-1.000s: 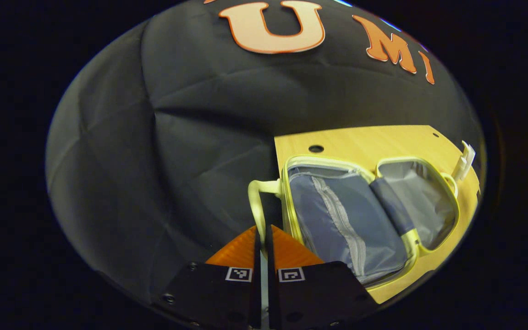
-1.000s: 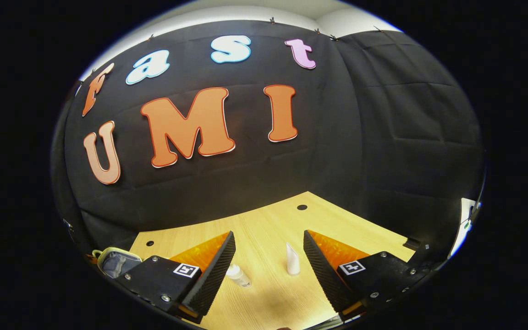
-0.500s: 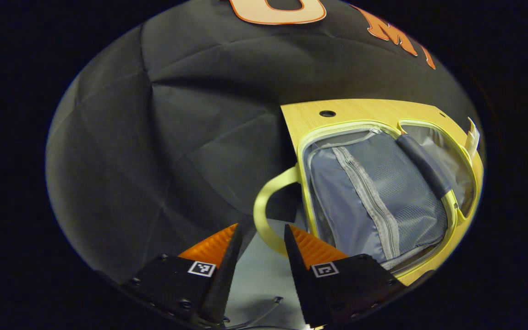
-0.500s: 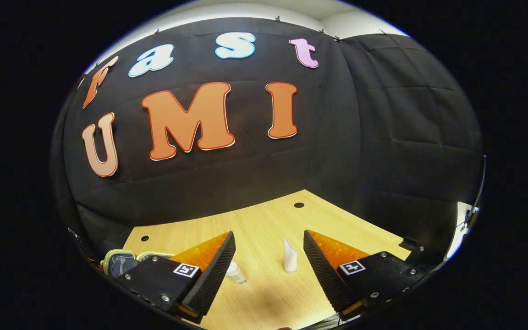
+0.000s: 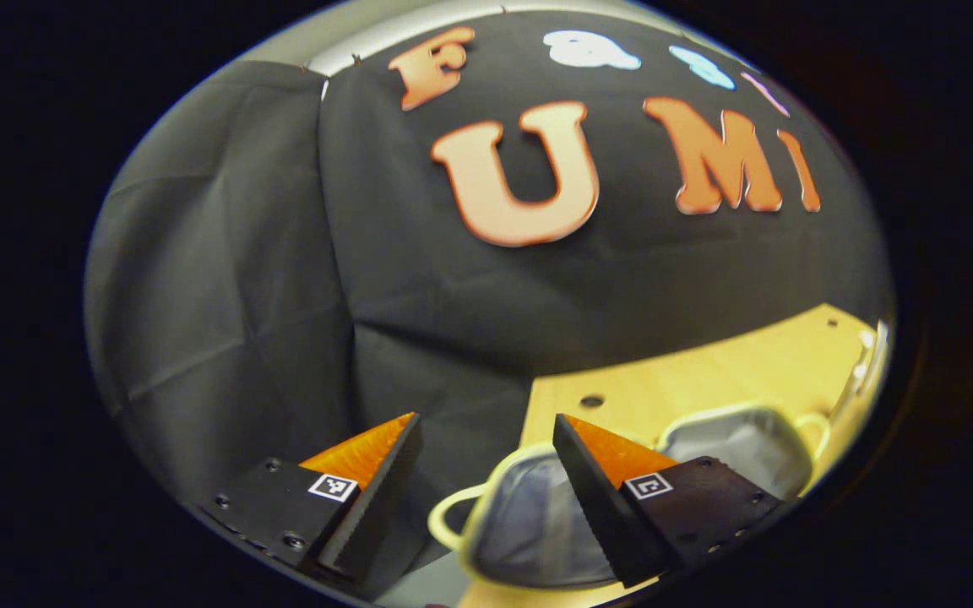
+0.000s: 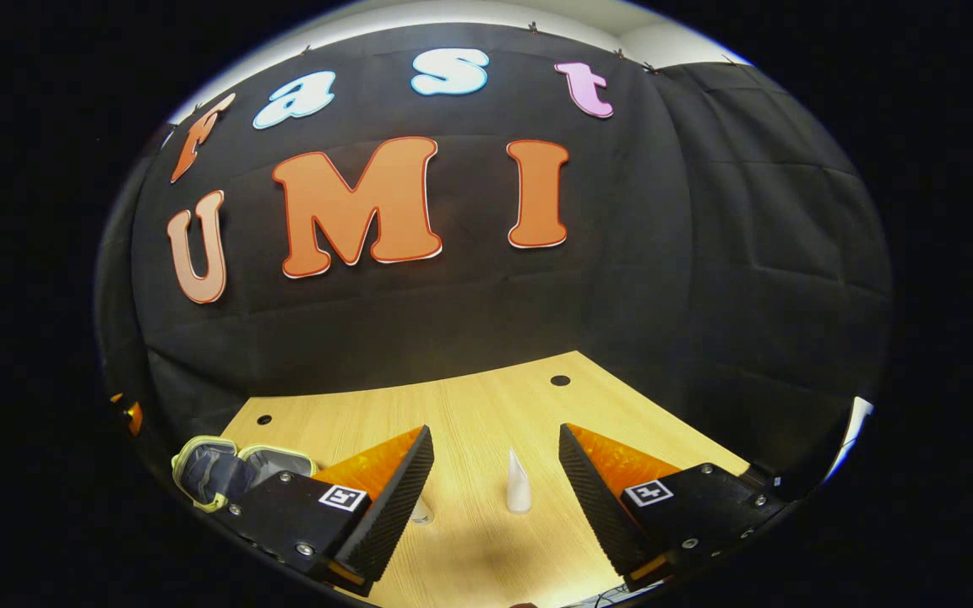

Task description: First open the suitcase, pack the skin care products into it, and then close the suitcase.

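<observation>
Our right gripper (image 6: 495, 473) hangs released above the table (image 6: 470, 405), its fingers spread wide and holding nothing. Between them, a little farther off, a white tube (image 6: 518, 483) stands upright on its cap. Just to its left, a small bottle (image 6: 421, 511) lies partly hidden behind our left finger, so we cannot tell exactly how it rests. Far to the left, the suitcase (image 6: 237, 469) lies open on the table, well apart from both products.

Our left gripper (image 5: 486, 481) is also released, its fingers apart with nothing between them. Beyond them the suitcase (image 5: 622, 498) lies open with both lined halves facing up. Its pale handle (image 5: 444, 517) sticks out over the table's left edge.

We judge that the opening is done and the packing is next. The tube looks like the easiest thing to get wrong. It stands tall on a narrow base, so a finger that brushes it on the way in could tip it over and send it rolling. Closing too high on its tapered end might let it squirt out of the grip. The bottle sits close to our left finger, so reaching for the tube could knock it. The carry to the suitcase is long, and a loose grip could drop the product short of it.
</observation>
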`<control>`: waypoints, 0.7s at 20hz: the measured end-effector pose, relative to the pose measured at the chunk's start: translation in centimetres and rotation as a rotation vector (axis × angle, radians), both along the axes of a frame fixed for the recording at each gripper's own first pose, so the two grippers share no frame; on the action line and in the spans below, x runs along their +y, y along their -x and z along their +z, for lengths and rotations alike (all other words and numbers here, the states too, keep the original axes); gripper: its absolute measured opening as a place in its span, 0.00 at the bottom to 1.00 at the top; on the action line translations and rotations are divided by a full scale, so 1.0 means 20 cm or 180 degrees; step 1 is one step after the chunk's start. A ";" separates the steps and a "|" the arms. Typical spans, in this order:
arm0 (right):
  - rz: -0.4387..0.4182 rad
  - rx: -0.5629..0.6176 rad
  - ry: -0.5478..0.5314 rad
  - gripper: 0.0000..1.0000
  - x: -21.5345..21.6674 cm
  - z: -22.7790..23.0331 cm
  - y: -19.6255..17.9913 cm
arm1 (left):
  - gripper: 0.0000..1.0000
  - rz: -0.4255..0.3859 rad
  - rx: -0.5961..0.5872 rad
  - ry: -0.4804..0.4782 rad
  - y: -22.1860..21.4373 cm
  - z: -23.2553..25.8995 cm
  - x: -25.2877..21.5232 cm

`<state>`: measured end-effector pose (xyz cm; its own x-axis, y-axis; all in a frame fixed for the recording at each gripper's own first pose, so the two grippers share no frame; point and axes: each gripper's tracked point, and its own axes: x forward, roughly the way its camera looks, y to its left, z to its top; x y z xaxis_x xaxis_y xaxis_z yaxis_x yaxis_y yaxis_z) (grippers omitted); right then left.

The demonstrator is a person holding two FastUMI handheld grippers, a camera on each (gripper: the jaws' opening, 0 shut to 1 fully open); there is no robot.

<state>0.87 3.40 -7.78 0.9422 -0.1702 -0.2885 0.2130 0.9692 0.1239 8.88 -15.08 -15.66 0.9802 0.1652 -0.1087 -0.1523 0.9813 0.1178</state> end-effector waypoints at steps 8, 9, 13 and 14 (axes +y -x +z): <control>0.0277 0.0230 -0.0009 0.95 -0.27 -0.26 -0.09 | 0.99 -0.1091 0.0064 0.0531 0.21 -0.08 -1.71; 0.0295 0.0277 -0.0014 0.95 -0.30 -0.30 -0.10 | 0.99 -0.1200 0.0146 0.0507 0.23 -0.16 -1.86; 0.0344 0.0367 -0.0011 0.96 -0.39 -0.40 -0.09 | 0.99 -0.1467 0.0454 0.0278 0.26 -0.51 -2.31; 0.0335 0.0374 0.0012 0.95 -0.42 -0.41 -0.09 | 0.99 -0.1513 0.0500 0.0260 0.25 -0.59 -2.39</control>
